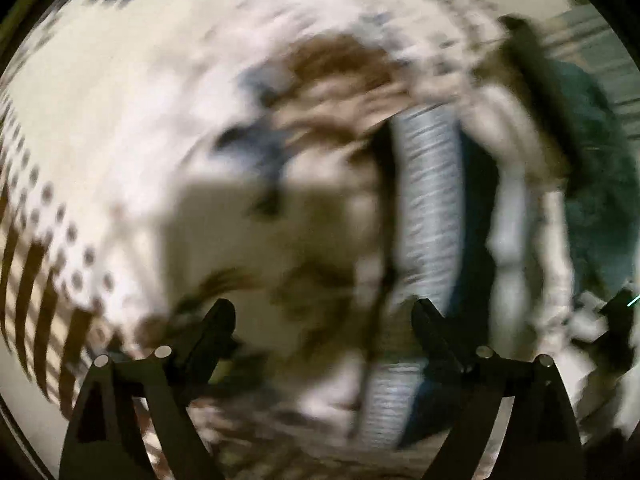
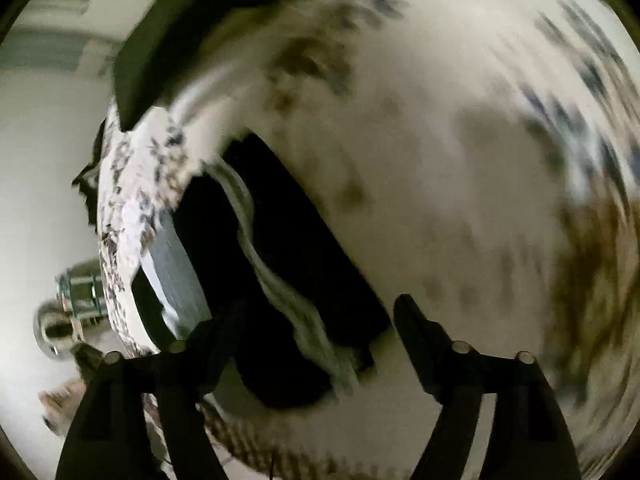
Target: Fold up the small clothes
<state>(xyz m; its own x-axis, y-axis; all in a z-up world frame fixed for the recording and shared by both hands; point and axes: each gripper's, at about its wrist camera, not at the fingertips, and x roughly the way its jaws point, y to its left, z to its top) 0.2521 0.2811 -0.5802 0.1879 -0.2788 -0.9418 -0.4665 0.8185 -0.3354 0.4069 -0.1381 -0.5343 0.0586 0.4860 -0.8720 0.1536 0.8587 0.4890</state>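
Both views are smeared by motion. In the left wrist view my left gripper point(image 1: 324, 320) is open above a white sheet point(image 1: 132, 120) with brown and blue prints; nothing is held between its fingers. To its right lies a folded grey-striped garment point(image 1: 428, 200) with a dark navy part beside it. In the right wrist view my right gripper point(image 2: 320, 326) is open, its jaws wide apart. Under it lies a dark garment point(image 2: 296, 232) with a light striped band, beside a grey-blue piece point(image 2: 176, 272). The pads do not press on it.
A white speckled cloth point(image 2: 132, 200) lies along the left of the dark garment and shows as a white speckled cloth point(image 1: 532, 240) in the left view. A teal fabric point(image 1: 600, 168) sits far right. A shiny metal object point(image 2: 68, 304) stands off the sheet's left edge. A dark slab point(image 2: 192, 32) lies at top.
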